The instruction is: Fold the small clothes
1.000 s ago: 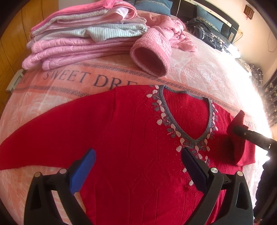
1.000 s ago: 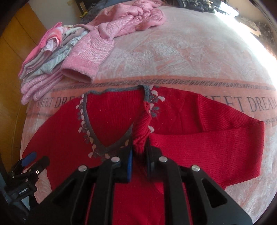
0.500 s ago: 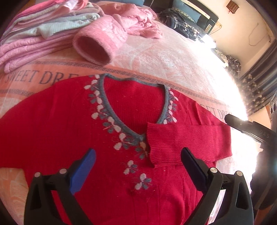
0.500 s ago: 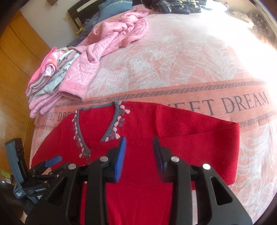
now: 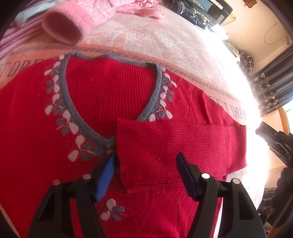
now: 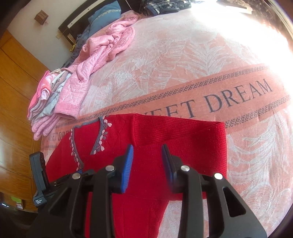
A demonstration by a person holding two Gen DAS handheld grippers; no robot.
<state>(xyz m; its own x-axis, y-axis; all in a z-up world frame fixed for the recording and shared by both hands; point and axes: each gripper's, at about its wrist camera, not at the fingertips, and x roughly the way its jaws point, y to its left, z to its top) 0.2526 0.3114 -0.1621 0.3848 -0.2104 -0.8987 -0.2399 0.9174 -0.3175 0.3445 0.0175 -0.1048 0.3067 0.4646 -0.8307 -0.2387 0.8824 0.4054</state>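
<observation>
The red sweater lies flat on the bed cover, 1 sleeve folded across its chest. It looks soft and floppy. Both the left gripper and right gripper are open, holding nothing. Grab the other sleeve at its cuff, toward 9 o'clock.

Red sweater lies flat on bedspread; bare bedspread beyond collar and to right, free passage there. Stack of folded clothes and pink jacket block far left. Dark clothes at far end. Right gripper over folded sleeve, left gripper over cuff.
</observation>
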